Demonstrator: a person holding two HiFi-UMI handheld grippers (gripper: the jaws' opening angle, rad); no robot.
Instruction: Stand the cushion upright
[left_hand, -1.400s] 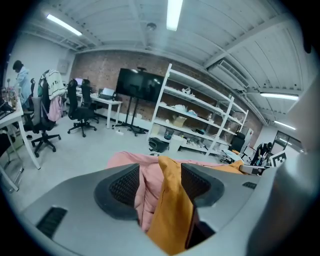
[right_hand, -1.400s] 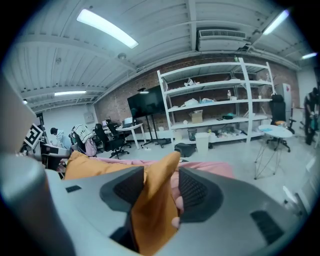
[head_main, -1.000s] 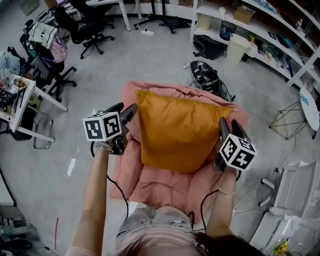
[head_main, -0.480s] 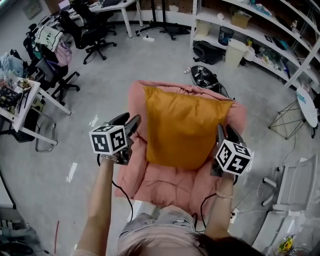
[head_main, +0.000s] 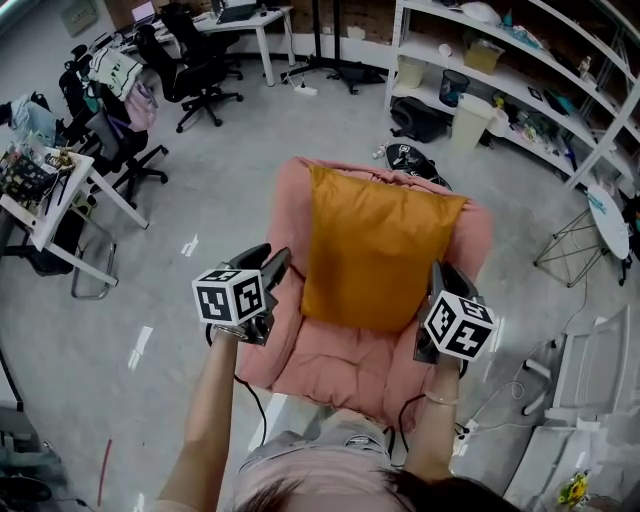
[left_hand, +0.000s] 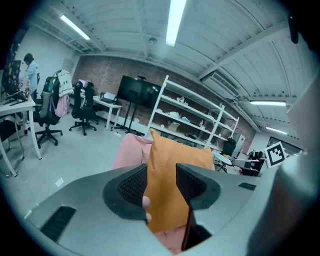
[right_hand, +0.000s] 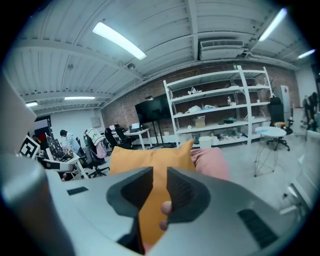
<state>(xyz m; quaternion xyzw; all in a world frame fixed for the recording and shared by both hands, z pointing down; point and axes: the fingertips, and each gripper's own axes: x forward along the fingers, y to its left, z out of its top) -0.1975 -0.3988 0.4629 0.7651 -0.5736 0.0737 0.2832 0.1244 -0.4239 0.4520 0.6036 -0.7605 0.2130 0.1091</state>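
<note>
The orange cushion (head_main: 380, 255) stands upright on the pink armchair (head_main: 292, 205) and leans on its backrest. My left gripper (head_main: 268, 258) hovers off the cushion's left edge, over the chair's left arm, apart from it. My right gripper (head_main: 445, 275) hangs off the cushion's lower right corner, also apart. Both pairs of jaws have just been closing with nothing between them. In the left gripper view the cushion (left_hand: 175, 152) shows beyond the gap of the left gripper (left_hand: 161, 182). The right gripper view shows the cushion (right_hand: 145, 157) beyond the narrower gap of the right gripper (right_hand: 159, 187).
A black bag (head_main: 415, 160) lies on the floor behind the armchair. Office chairs (head_main: 200, 70) and desks (head_main: 55, 190) stand at the left, white shelving (head_main: 520, 70) at the back right, a wire-legged stool (head_main: 590, 225) at the right. Cables run on the floor near my feet.
Both grippers have drawn back from the cushion's sides toward me, and their jaws have narrowed. The cushion stays upright against the backrest.
</note>
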